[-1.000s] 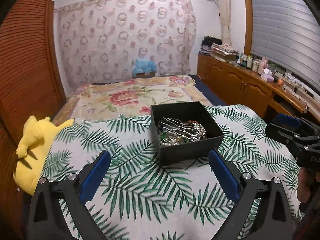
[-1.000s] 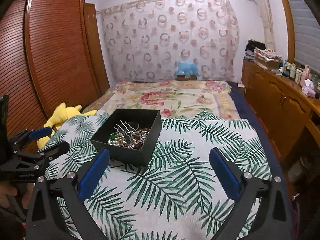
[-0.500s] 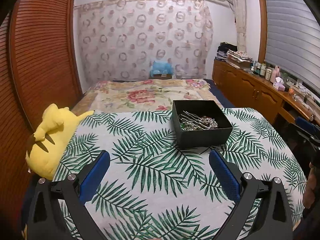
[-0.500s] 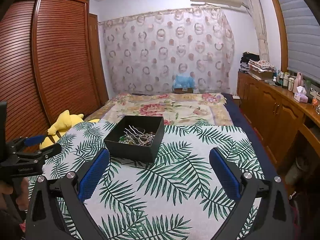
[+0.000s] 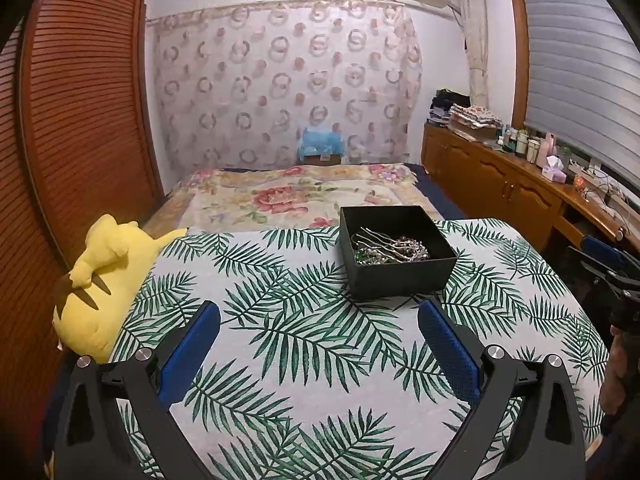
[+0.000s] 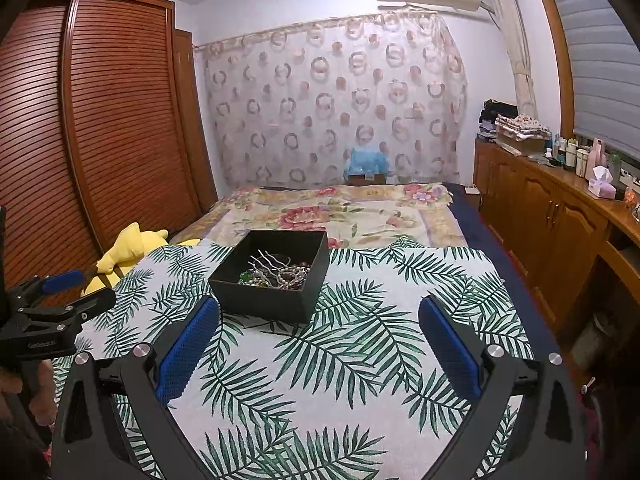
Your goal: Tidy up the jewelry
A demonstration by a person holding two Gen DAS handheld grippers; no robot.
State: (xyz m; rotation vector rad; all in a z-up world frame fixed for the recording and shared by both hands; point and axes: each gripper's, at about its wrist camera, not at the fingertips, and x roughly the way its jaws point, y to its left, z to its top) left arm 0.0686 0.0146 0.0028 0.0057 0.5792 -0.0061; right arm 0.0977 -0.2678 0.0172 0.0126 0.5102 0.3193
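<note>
Both sets of jaws stand wide apart, gripping nothing. The left gripper (image 5: 319, 332) and right gripper (image 6: 319, 328) hover level above the leaf-print cloth (image 5: 304, 344), side by side, pointing forward. Just ahead sits the black box (image 5: 394, 276) on the cloth, jewelry (image 6: 278, 273) tangled inside. A yellow plush (image 5: 108, 276) lies at the cloth's left edge.

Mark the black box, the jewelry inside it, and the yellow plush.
black box (image 5: 400, 278), left wrist view, front wall.
jewelry (image 6: 276, 274), right wrist view, middle of pile.
yellow plush (image 5: 108, 280), left wrist view, body.
</note>
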